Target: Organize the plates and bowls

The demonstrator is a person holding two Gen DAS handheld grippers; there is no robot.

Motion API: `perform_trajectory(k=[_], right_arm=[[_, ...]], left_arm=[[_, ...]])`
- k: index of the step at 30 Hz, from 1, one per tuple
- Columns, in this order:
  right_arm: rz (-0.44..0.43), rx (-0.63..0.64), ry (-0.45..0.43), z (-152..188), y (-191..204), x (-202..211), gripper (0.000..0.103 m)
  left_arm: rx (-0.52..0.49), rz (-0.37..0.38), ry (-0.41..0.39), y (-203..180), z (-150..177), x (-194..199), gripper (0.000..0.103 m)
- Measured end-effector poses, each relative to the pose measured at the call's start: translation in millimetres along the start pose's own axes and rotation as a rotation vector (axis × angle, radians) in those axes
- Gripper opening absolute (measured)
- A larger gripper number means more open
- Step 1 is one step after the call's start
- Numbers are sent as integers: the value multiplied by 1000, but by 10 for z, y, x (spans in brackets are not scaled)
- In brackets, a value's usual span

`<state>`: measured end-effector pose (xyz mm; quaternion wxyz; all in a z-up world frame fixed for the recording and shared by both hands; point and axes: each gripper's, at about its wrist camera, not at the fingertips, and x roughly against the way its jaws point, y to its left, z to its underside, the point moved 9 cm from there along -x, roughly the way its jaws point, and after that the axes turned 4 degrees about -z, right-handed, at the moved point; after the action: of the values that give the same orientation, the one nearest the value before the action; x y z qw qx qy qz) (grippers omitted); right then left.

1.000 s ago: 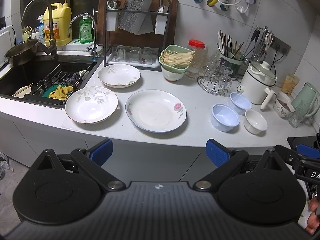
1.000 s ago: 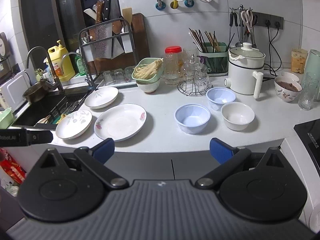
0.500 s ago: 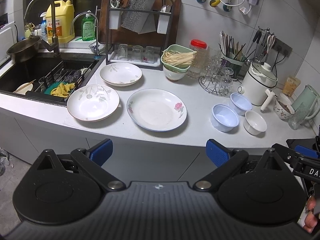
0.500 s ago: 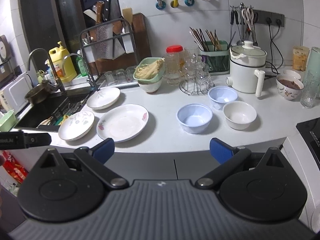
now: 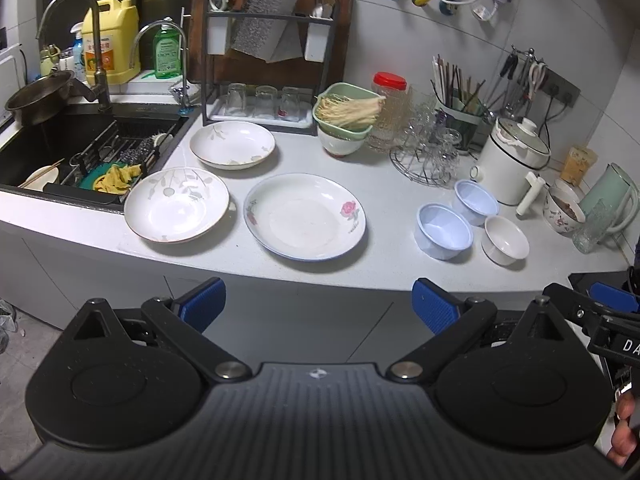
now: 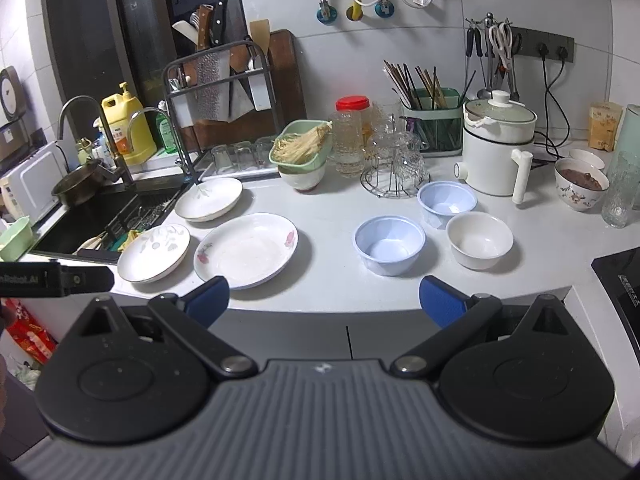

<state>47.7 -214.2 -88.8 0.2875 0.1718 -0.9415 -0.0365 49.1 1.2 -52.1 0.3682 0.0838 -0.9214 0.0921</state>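
1. Readable writing was scarce: white letters "DA" showed on the black housing of the right gripper (image 5: 612,340) at the left view's 4 o'clock edge, and "Robot.AI" on the left gripper's (image 6: 56,278) body at the right view's 9 o'clock.
2. The yellow detergent jug (image 5: 110,36) and green soap bottle (image 5: 165,53) carried labels too small to read.
3. The left gripper (image 5: 318,306) and right gripper (image 6: 324,300) both hung released, blue pads wide apart and empty, short of the counter edge.
4. On the pale grey countertop (image 5: 400,208) lay a rose-patterned plate (image 5: 305,216), a leaf-patterned plate (image 5: 177,205) at its 9 o'clock and a third plate (image 5: 232,145) at 11 o'clock.
5. Two blue bowls (image 6: 389,244) (image 6: 447,203) and a white bowl (image 6: 479,241) clustered at the plates' 3 o'clock.
6. A dark sink (image 5: 60,140) sat at 9 o'clock below white wall tiles.
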Motion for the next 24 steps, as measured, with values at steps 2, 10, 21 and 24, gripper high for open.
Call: perform_trajectory(k=[2,10,21,24], right_arm=[[1,-9,-5,14,-9,35,103],[8,-38,17,82,-74,-19,103],[40,-43,23,101,-68,-125,103],[47,-41,20,89,-49,-189,103]], left_arm=[[-3,-7,-1,-5,7,-8,101],[6,-8,13,25,-20,-183,101],[40,-12,33,177,-48,-446,101],[65,16,60,240,-46,-558,101]])
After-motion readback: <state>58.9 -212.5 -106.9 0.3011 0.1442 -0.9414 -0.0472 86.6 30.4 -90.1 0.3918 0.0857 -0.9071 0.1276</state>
